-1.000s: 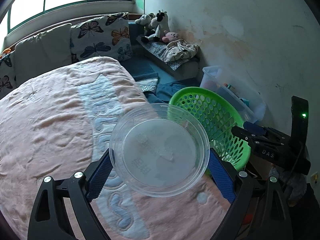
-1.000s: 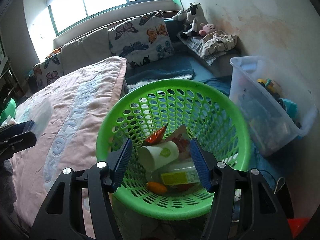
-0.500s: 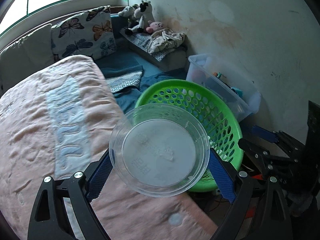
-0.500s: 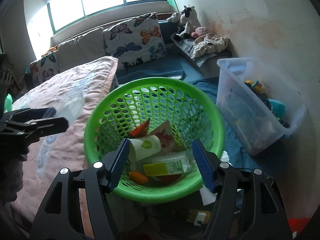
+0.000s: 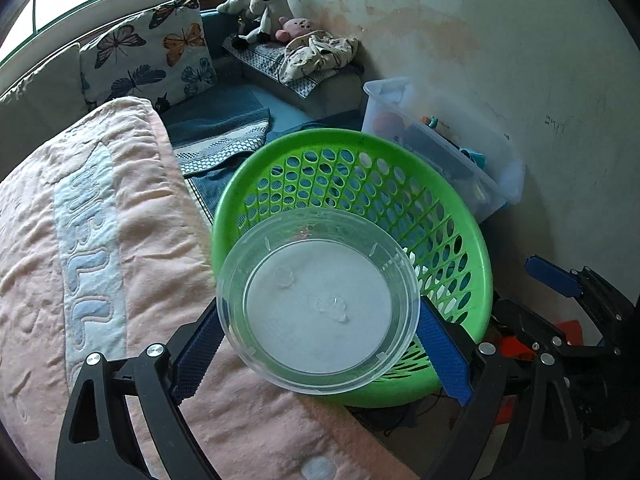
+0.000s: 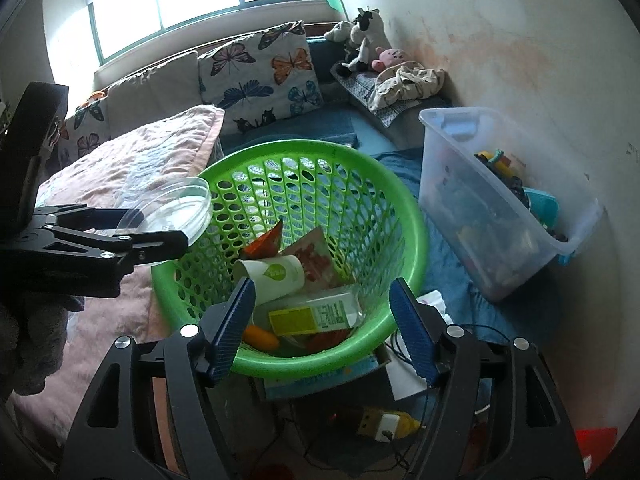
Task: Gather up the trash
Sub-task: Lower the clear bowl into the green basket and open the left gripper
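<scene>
Bedside, the green basket now sits under the clear lid clenched by the left claw — drop imminent; the right claw, just widened, is empty.

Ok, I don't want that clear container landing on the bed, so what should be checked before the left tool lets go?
1. Grip: left tool clamps the clear round plastic container on both sides: ok.
2. Position: container overlaps the green perforated plastic basket's near rim, partly over the pink blanket: not ok.
3. Room inside: basket holds a white paper cup and a carton, space above them: ok.
4. Right tool: jaws have just been opening, nothing between them: ok.
5. Right tool clear of the drop path: cannot tell.
</scene>
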